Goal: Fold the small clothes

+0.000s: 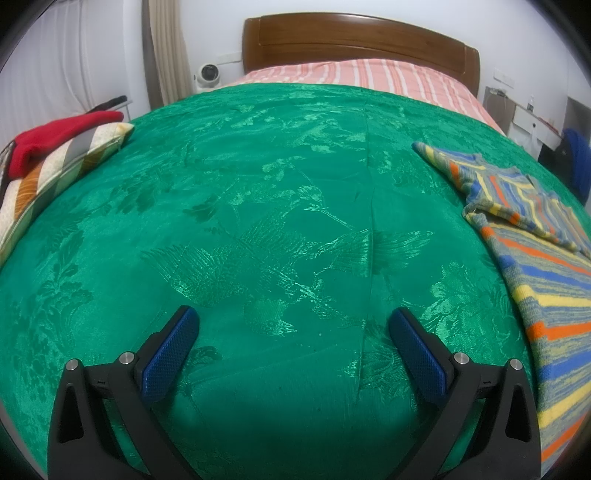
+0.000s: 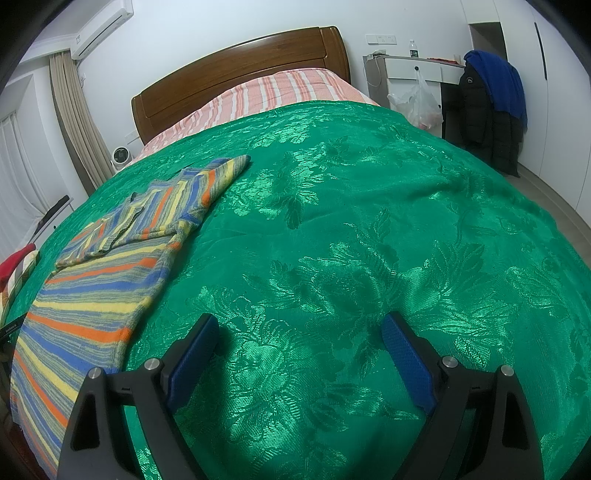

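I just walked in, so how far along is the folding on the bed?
Partly done: the striped knit sweater lies on the green satin bedspread with one sleeve folded across its chest. In hand: nothing; the left gripper and right gripper are open and empty. Left: the remaining folds.

A home bedroom: a bed (image 2: 332, 221) with a wooden headboard (image 2: 236, 70) at 12 o'clock, curtains (image 2: 74, 122) at 10 o'clock, a wall air conditioner (image 2: 103, 26) above them, a jacket (image 2: 487, 110) hanging at 2 o'clock.
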### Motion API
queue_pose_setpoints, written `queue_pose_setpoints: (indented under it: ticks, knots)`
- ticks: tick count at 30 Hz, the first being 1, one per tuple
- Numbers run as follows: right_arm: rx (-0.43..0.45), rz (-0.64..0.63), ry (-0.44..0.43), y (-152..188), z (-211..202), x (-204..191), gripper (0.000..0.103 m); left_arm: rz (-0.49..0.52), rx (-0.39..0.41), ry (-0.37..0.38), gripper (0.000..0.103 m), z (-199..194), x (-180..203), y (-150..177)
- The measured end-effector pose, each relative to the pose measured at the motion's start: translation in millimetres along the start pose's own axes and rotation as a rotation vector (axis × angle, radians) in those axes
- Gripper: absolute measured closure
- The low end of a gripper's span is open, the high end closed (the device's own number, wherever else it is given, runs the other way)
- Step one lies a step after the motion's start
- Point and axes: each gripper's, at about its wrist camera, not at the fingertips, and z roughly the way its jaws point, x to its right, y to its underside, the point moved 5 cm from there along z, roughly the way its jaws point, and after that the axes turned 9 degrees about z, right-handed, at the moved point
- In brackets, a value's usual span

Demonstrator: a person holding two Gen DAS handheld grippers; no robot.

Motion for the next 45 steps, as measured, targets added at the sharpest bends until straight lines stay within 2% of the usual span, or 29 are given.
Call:
queue_pose_setpoints:
  ticks: [33,36,38,40,43,45]
  knots:
    - [-0.002,-0.002,0.004,1,0,0,0.014,-0.007,-0.006,0.012,0.001,1,-1,-1]
    - [-0.031,-0.005,0.017,-1,2,0,0.013,-0.016,-0.056,0.071,0.003,-8,-7,-7]
    - [-0.096,-0.032,0.042,-8,-3,-5,0.014,-0.027,-0.063,0.115,0.004,-27,-10,-7]
    - [-0.115,-0.059,0.032,-14,-21,-11,0.014,-0.012,-0.071,0.213,0.003,-58,-6,-1]
    - [-0.146,-0.122,-0.082,-12,-72,-34,0.014,0.050,-0.191,0.378,0.004,-92,22,33]
    - [-0.257,-0.146,-0.170,11,-102,-50,0.014,0.130,-0.277,0.446,0.006,-108,51,65]
